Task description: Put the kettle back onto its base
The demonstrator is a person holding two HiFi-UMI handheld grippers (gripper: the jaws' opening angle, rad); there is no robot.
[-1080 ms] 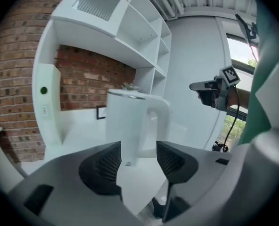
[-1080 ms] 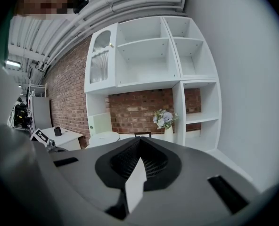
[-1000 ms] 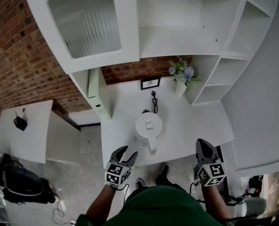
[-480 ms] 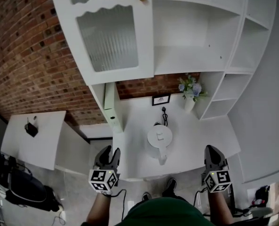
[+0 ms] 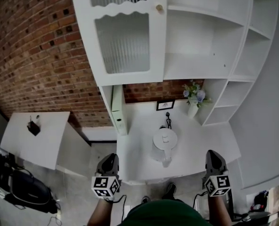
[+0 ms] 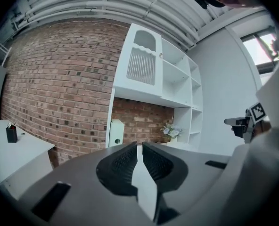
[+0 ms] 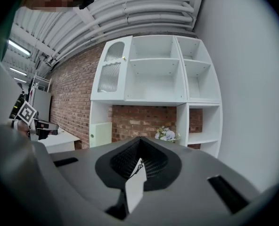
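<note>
The white kettle (image 5: 164,142) sits on the white counter (image 5: 201,135). The left gripper (image 5: 108,157) is near its 8 o'clock and the right gripper (image 5: 214,153) near its 4 o'clock, not touching it. Both are pinched tight with nothing inside

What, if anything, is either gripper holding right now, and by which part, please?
Nothing is held: the left gripper and the right gripper are both shut and empty, away from the kettle.
</note>
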